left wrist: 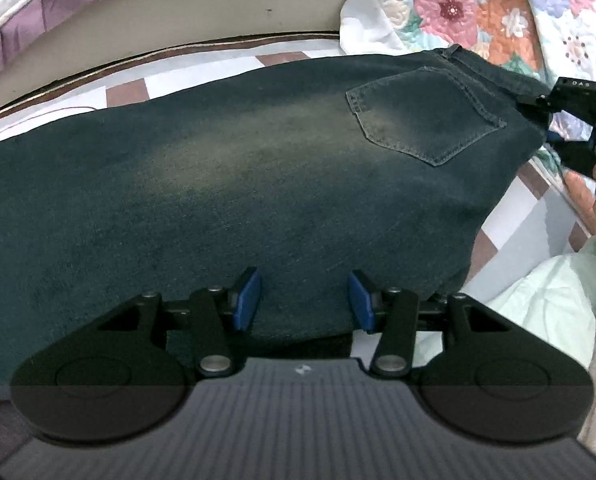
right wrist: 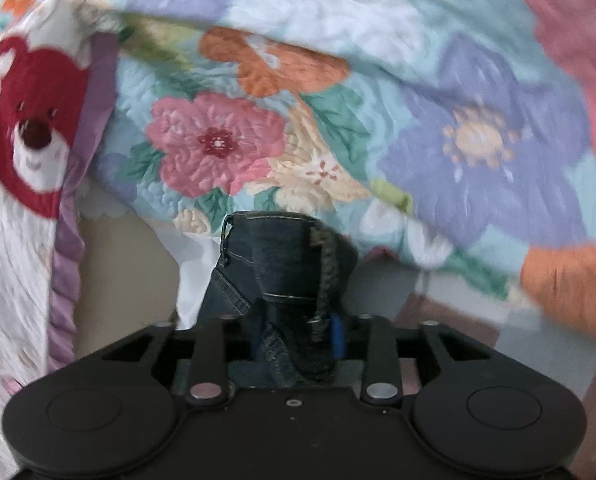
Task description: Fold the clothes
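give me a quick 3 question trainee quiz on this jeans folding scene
1. True or false: the left gripper is clamped on the jeans.
2. What lies between the fingers of the right gripper? A) jeans B) a towel C) a sock
3. In the left wrist view, which sewn detail of the jeans faces up?

Key: 1 false, its pads stand apart. 2 A. 3 the back pocket.
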The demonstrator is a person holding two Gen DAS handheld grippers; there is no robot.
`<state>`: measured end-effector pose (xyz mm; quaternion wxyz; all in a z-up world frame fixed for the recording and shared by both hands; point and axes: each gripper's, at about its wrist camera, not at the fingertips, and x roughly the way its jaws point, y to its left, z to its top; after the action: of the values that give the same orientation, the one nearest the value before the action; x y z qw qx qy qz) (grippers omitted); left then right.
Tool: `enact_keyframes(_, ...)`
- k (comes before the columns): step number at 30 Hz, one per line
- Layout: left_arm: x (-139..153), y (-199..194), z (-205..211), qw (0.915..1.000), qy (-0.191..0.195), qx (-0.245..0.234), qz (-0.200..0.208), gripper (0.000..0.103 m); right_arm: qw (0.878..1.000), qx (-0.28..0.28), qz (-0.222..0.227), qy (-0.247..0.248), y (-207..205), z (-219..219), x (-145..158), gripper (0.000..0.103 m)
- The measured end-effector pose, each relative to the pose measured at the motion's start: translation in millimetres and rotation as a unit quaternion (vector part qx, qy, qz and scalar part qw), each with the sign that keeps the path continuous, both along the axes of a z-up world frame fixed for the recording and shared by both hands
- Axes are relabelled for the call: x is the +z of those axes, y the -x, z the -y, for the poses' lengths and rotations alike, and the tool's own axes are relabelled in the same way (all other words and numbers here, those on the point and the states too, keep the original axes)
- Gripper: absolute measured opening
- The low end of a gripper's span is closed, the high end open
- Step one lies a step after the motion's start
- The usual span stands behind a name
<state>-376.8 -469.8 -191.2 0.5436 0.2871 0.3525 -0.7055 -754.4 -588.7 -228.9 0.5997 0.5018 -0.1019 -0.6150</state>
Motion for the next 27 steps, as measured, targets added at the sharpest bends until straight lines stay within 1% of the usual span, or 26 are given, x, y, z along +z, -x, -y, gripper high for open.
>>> enact_keyframes(3, 2, 1, 3, 1.0000, 0.001, 0.004, -0.002, 0.049, 1.000, -0.012, 0.009, -0.027, -4, -3, -12, 0.056)
enact_keyframes(4, 2, 0, 6, 0.9999, -0.001, 0.009, -0.010, 0.049, 0.999, -0.008, 0.011, -0.047, -6, -2, -16, 0.056)
enact_keyframes(5, 3, -2, 8, 0.9998, -0.003, 0.013, -0.017, 0.049, 0.998, -0.005, 0.025, -0.051, -7, -3, -18, 0.056)
enact_keyframes(7, 2, -8, 9, 0.9990, -0.006, 0.023, -0.037, 0.049, 0.997, -0.005, 0.055, -0.054, -10, -4, -23, 0.061)
enact_keyframes(8, 1, -11, 10, 0.9985, -0.007, 0.028, -0.047, 0.049, 0.997, -0.001, 0.052, -0.053, -12, -1, -24, 0.063)
enact_keyframes(10, 0, -14, 10, 0.9975, -0.009, 0.035, -0.061, 0.049, 0.998, 0.000, 0.044, -0.042, -14, 7, -25, 0.064)
enact_keyframes(11, 0, -15, 10, 0.9973, -0.010, 0.035, -0.063, 0.049, 0.999, -0.004, 0.042, -0.033, -15, 11, -26, 0.066)
enact_keyframes(12, 0, -14, 10, 0.9975, -0.009, 0.034, -0.061, 0.049, 0.999, -0.005, 0.044, -0.024, -17, 13, -26, 0.066)
enact_keyframes(13, 0, -14, 10, 0.9977, -0.008, 0.033, -0.059, 0.049, 0.999, -0.001, 0.038, -0.019, -19, 14, -25, 0.063)
enact_keyframes(14, 0, -13, 9, 0.9979, -0.008, 0.032, -0.056, 0.049, 1.000, 0.011, 0.019, -0.007, -21, 13, -18, 0.035)
enact_keyframes(15, 0, -12, 9, 0.9980, -0.007, 0.031, -0.054, 0.049, 1.000, 0.021, 0.000, 0.006, -24, 11, -10, 0.031)
enact_keyframes(17, 1, -11, 8, 0.9983, -0.006, 0.029, -0.050, 0.049, 0.998, 0.039, -0.028, 0.049, -29, 2, 16, 0.030)
enact_keyframes(19, 2, -14, 6, 0.9980, -0.007, 0.031, -0.054, 0.049, 0.990, 0.063, -0.084, 0.093, -42, -13, 47, 0.029)
enact_keyframes(20, 2, -16, 5, 0.9977, -0.008, 0.034, -0.058, 0.049, 0.986, 0.068, -0.109, 0.108, -46, -19, 59, 0.028)
enact_keyframes(21, 3, -18, 4, 0.9974, -0.009, 0.036, -0.061, 0.049, 0.984, 0.065, -0.119, 0.114, -46, -22, 65, 0.028)
enact_keyframes(22, 4, -20, 3, 0.9971, -0.008, 0.040, -0.064, 0.049, 0.983, 0.061, -0.125, 0.118, -45, -25, 69, 0.027)
enact_keyframes(25, 8, -27, 0, 0.9955, -0.018, 0.060, -0.071, 0.050, 0.988, 0.049, -0.102, 0.104, -34, -22, 70, 0.024)
enact_keyframes(26, 10, -28, -1, 0.9952, -0.019, 0.060, -0.075, 0.050, 0.989, 0.051, -0.095, 0.099, -30, -22, 72, 0.023)
enact_keyframes(27, 11, -29, -2, 0.9950, -0.019, 0.059, -0.079, 0.050, 0.988, 0.059, -0.103, 0.101, -28, -22, 79, 0.021)
